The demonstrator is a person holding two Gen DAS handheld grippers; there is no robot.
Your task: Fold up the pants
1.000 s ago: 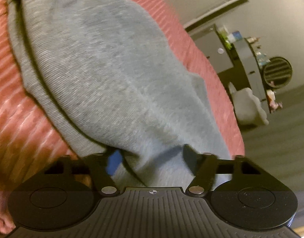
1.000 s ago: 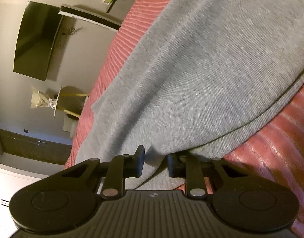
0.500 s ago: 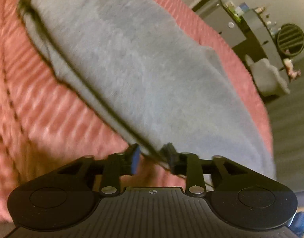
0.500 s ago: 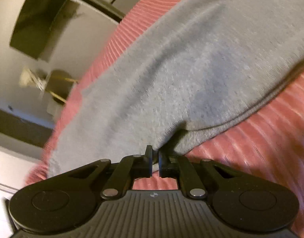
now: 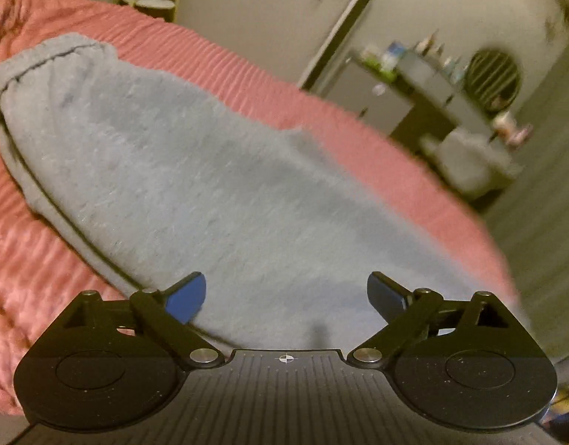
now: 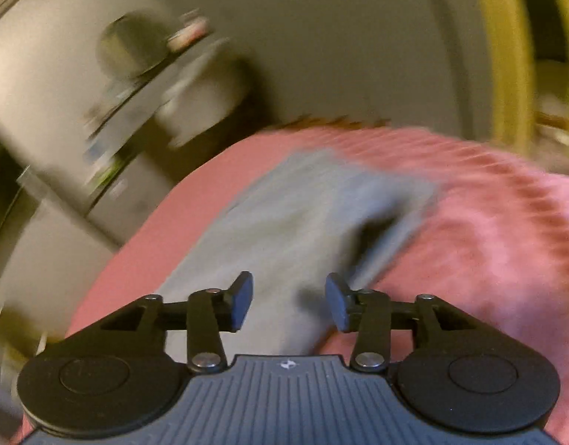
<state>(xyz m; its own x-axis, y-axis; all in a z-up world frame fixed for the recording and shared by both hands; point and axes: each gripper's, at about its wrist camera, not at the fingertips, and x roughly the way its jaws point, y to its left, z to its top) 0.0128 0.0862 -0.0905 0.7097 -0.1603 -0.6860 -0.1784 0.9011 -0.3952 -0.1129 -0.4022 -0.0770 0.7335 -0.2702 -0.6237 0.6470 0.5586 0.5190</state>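
We see a pink ribbed bedspread [image 5: 21, 278] filling most of both views. On it lie the grey pants [image 5: 225, 200], folded into a long flat shape with a layered edge along one side. Our left gripper [image 5: 286, 298] hovers over their near end, jaws spread wide and released. Our right gripper [image 6: 289, 304] is likewise spread apart, grasping nothing, though its view is blurred.

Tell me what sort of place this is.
Probably a bedroom at home: gray pants lie on a pink ribbed bedspread, and a cluttered shelf unit stands by the wall.
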